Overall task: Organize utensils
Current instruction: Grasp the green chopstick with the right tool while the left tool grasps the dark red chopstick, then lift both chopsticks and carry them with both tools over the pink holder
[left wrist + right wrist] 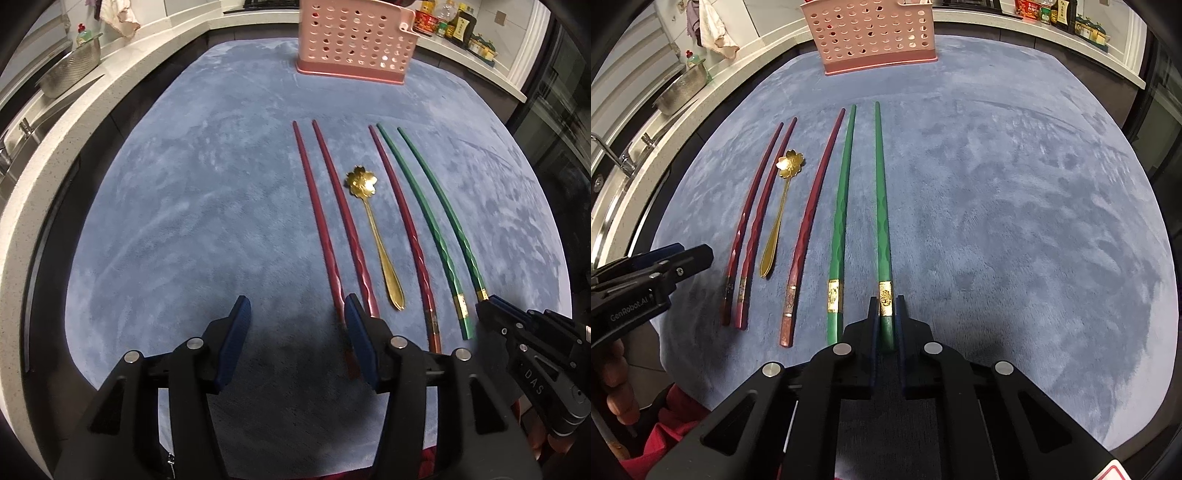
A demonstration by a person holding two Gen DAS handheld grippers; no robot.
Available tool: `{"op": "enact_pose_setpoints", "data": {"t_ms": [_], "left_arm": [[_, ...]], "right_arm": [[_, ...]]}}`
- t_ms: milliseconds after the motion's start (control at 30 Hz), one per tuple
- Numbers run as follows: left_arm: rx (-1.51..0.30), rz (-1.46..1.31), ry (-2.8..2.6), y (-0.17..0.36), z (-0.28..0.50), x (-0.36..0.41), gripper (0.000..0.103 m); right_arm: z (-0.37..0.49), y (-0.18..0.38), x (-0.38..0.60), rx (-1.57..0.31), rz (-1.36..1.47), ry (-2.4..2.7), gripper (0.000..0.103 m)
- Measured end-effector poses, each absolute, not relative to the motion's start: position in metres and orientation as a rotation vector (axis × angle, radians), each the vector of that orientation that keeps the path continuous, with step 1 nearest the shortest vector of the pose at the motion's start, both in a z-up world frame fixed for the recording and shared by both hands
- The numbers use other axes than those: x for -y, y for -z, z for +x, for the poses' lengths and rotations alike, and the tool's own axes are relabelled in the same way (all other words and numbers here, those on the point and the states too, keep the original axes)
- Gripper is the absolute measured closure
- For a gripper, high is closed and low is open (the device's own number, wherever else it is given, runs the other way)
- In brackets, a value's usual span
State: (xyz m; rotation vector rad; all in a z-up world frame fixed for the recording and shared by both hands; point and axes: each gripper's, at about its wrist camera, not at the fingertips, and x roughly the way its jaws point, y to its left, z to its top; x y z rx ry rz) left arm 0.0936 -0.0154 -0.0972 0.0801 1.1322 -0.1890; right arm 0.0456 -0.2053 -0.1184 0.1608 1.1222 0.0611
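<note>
On the blue-grey cloth lie three dark red chopsticks (755, 221), a gold flower-bowl spoon (779, 210) and two green chopsticks. My right gripper (886, 301) is shut on the thick end of the rightmost green chopstick (881, 206), which still lies on the cloth; the other green chopstick (840, 221) lies just left of it. In the left wrist view my left gripper (295, 306) is open and empty, low over the cloth, its right finger above the ends of the two left red chopsticks (325, 229). The right gripper (491, 304) shows there at the green chopstick's (443, 221) end.
A pink perforated utensil basket (351, 40) stands upright at the far edge of the cloth (184, 221). A white counter curves around the left and back, with a steel colander (70, 70), a sink tap (613, 155) and bottles (454, 22) at the back right.
</note>
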Motion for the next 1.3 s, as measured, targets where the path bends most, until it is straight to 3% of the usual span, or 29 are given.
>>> {"op": "enact_pose_setpoints", "data": {"t_ms": [667, 867, 967, 1033, 1300], "left_arm": [[-1.227, 0.092, 0.242, 0.122, 0.088, 0.024, 0.055], [-1.218, 0.086, 0.236, 0.122, 0.087, 0.022, 0.063], [-1.215, 0.082, 0.229, 0.121, 0.087, 0.020, 0.075], [-1.213, 0.072, 0.231, 0.121, 0.087, 0.018, 0.089], [-1.204, 0.058, 0.235, 0.118, 0.089, 0.016, 0.096]], "right_arm": [[0.034, 0.119, 0.207, -1.129, 0.179, -0.050, 0.096], [0.033, 0.120, 0.206, -1.132, 0.180, -0.051, 0.096], [0.033, 0.120, 0.206, -1.131, 0.180, -0.051, 0.096], [0.033, 0.120, 0.206, -1.130, 0.180, -0.051, 0.096], [0.033, 0.110, 0.207, -1.102, 0.172, -0.050, 0.096]]}}
